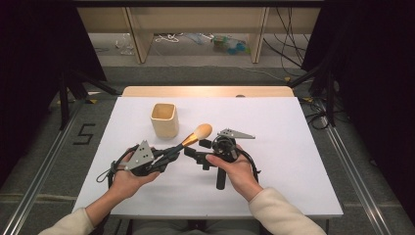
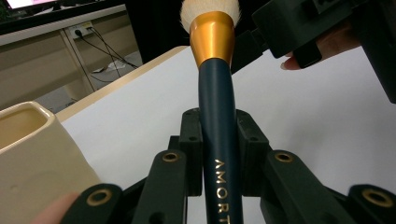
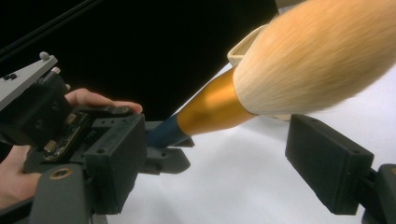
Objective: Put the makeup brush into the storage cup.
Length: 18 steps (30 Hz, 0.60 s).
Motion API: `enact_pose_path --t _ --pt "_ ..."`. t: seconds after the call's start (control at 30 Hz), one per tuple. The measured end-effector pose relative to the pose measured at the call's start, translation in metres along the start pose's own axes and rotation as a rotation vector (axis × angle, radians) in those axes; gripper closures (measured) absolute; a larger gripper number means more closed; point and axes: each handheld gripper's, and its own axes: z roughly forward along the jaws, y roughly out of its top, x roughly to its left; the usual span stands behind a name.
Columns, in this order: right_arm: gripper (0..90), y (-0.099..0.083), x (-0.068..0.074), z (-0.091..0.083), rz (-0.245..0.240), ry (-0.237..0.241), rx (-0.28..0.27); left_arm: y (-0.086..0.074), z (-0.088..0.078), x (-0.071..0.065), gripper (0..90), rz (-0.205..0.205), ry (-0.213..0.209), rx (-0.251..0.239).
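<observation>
My left gripper point(image 1: 165, 154) is shut on the dark blue handle of a makeup brush point(image 1: 192, 139), which points up and to the right with its gold ferrule and pale bristle head free. The left gripper view shows the handle point(image 2: 217, 93) clamped between the two black jaws of the left gripper point(image 2: 219, 140). My right gripper point(image 1: 198, 148) stands open just below the ferrule. In the right gripper view the brush point(image 3: 219, 105) crosses above the gap of the right gripper point(image 3: 219, 163), and neither pad touches it. A cream square cup point(image 1: 164, 120) stands upright behind the left gripper.
The white table top point(image 1: 274, 122) has free room on its right half and along the front edge. The cup point(image 2: 32, 154) is close by on the left in the left gripper view. Dark curtains flank the table, and cables lie on the floor behind it.
</observation>
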Motion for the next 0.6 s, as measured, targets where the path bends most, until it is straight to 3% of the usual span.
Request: enact_pose_path --t 0.23,0.6 --pt "24.3 0.0022 0.0004 0.0064 0.005 -0.019 -0.015 0.0 0.0003 -0.0007 75.9 0.007 0.003 0.0" --pt "40.9 0.0044 -0.001 0.0073 0.045 -0.057 -0.058 -0.0011 0.0038 -0.0045 75.9 0.03 0.007 0.016"
